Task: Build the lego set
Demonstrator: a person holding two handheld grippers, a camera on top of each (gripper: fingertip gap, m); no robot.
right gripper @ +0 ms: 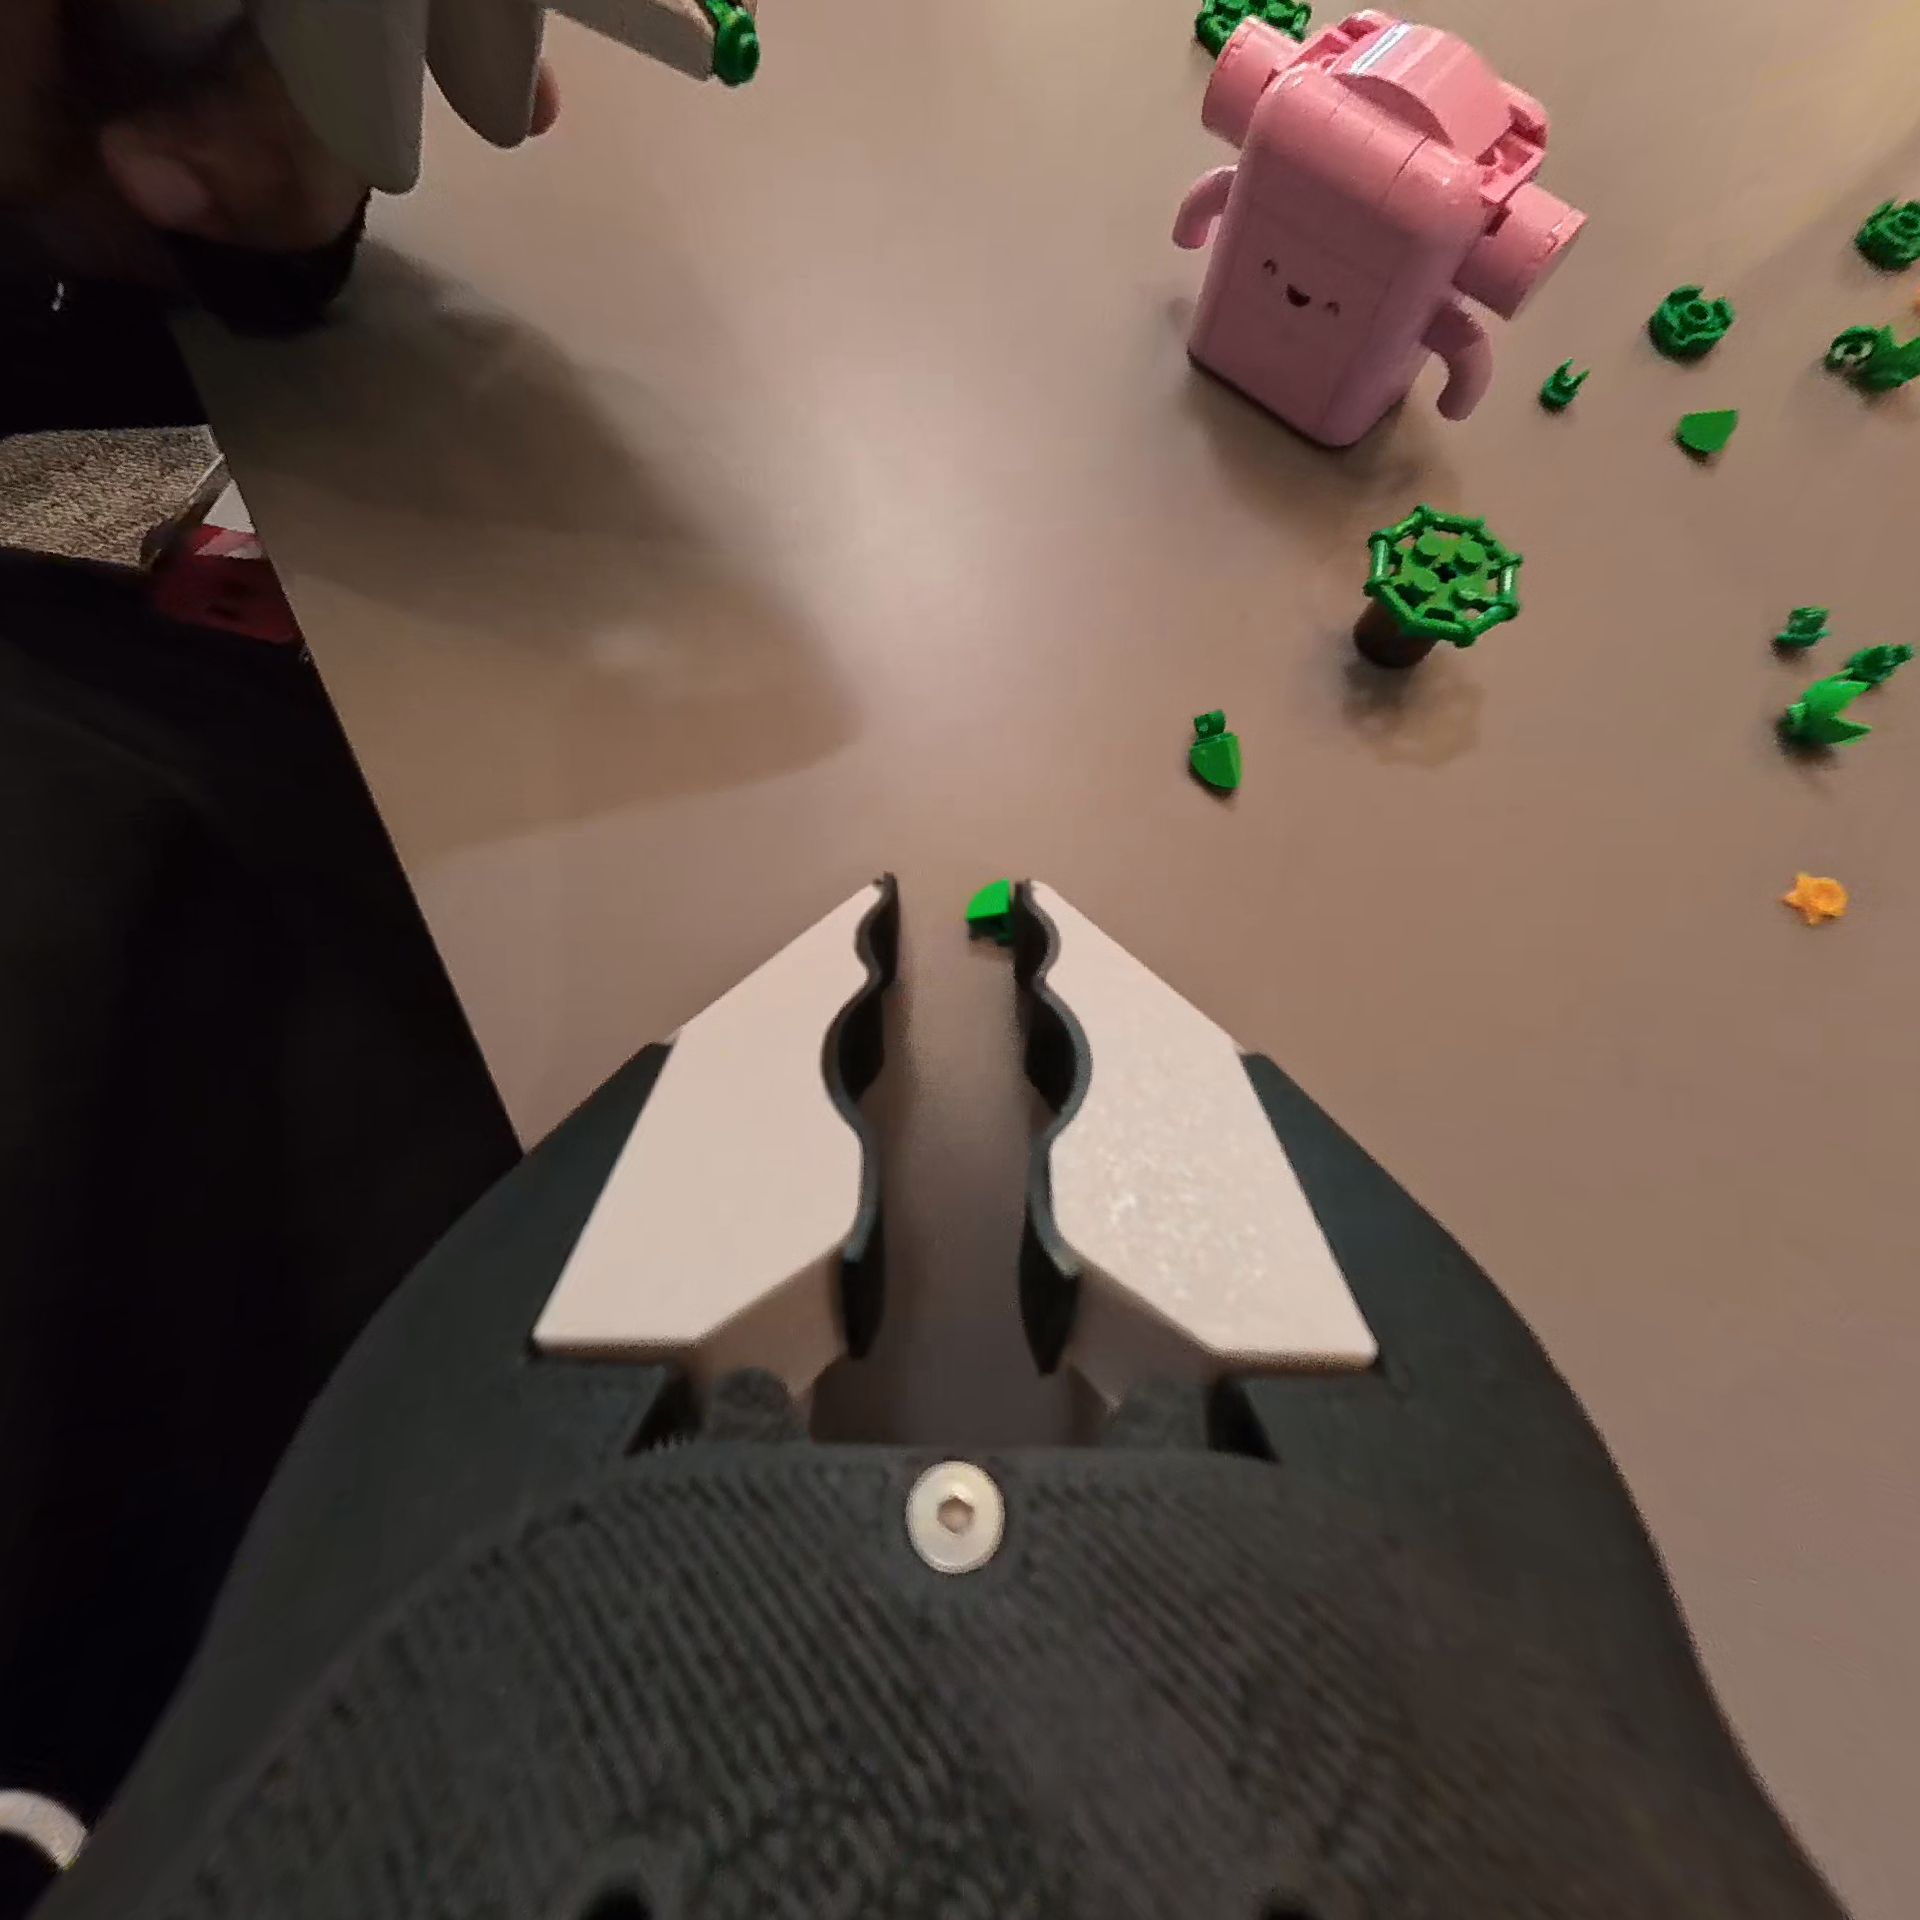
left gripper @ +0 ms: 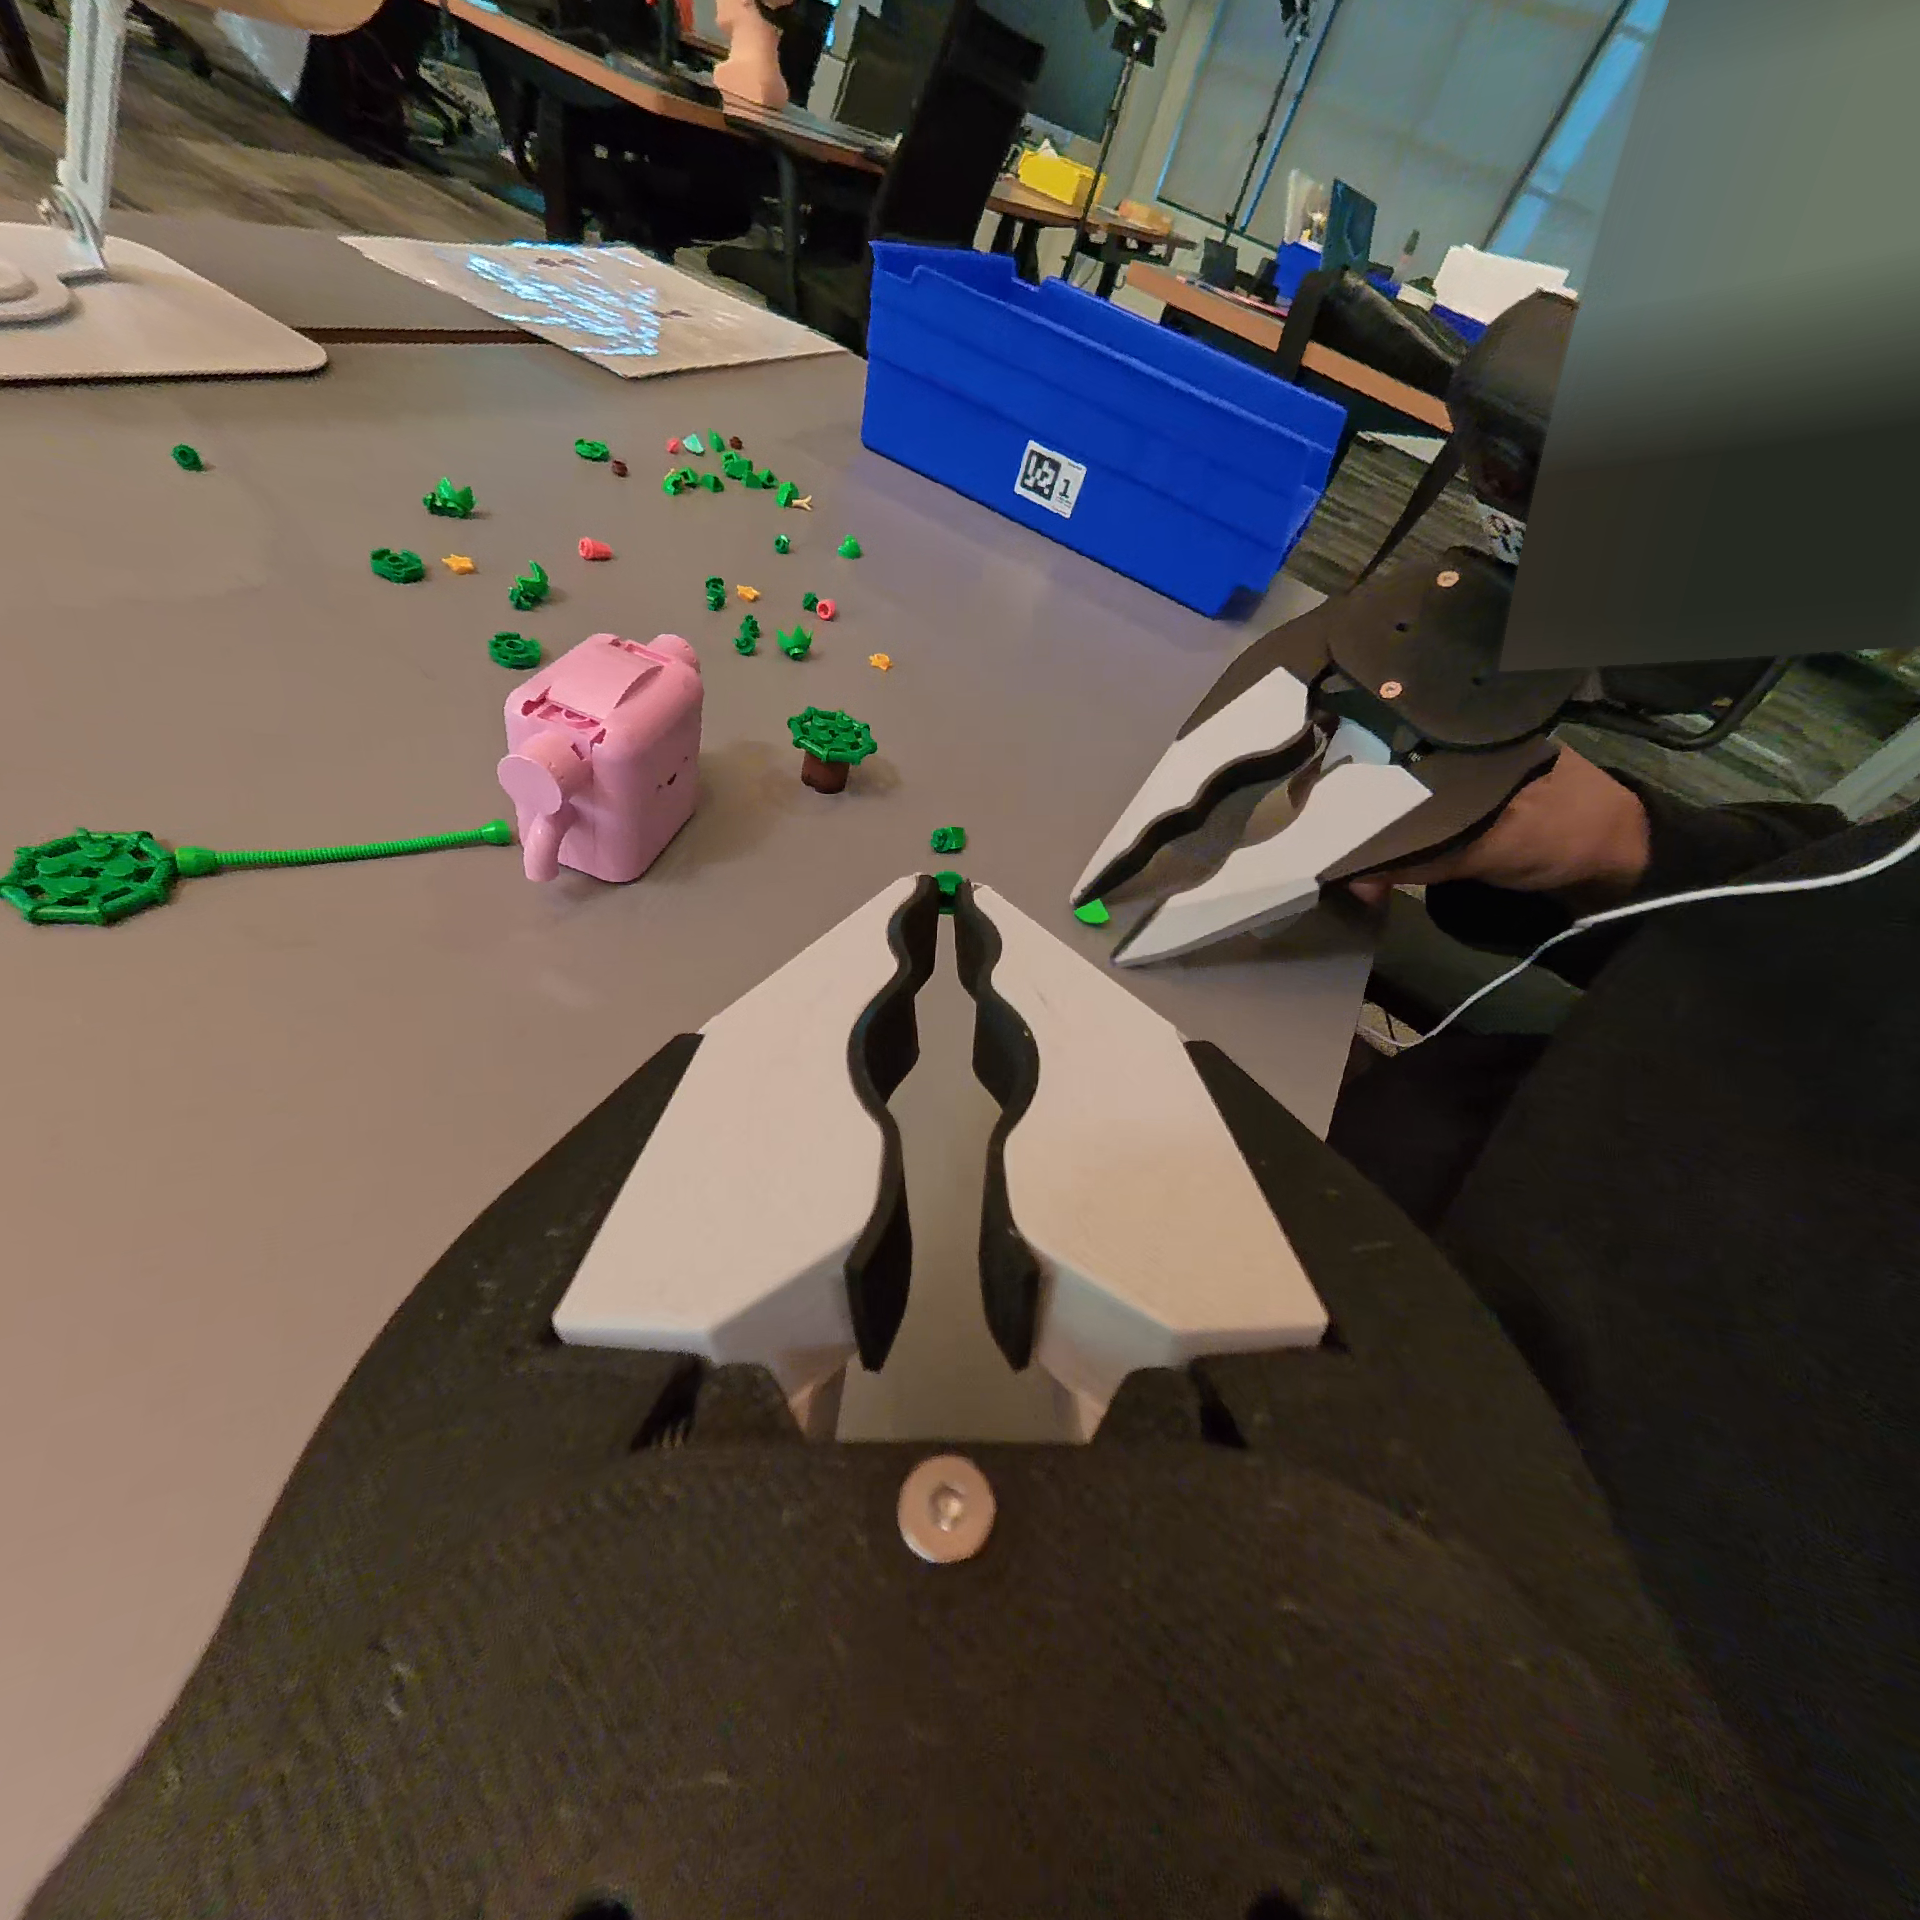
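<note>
A small green stud (left gripper: 947, 884) is pinched at the tips of the left gripper (left gripper: 947, 891), whose jaws are closed on it above the grey table (left gripper: 312, 1039); in the right wrist view the same piece (right gripper: 736, 42) is seen at the tip of the far gripper (right gripper: 717, 47). The right gripper (right gripper: 954, 902) is released, its jaws apart and lowered to the table, and a green quarter-round tile (right gripper: 988, 906) lies flat against the inner edge of its right fingertip (right gripper: 1034, 914); in the left wrist view this tile (left gripper: 1091, 912) sits beside that gripper's tip (left gripper: 1103, 930).

The pink figure (left gripper: 608, 753) stands upright, boxy, smooth and glossy, with rounded arms; its face is turned toward the right gripper. A green ribbed stalk (left gripper: 343, 850) is laid lengthwise left to right, ending in a web-shaped disc (left gripper: 83, 875). A small tree (left gripper: 829, 746), a webbed green top on a brown cylinder, stands upright. Loose green, orange and pink bits (left gripper: 727, 473) are scattered beyond. A blue plastic bin (left gripper: 1091, 436) rests farther back.
</note>
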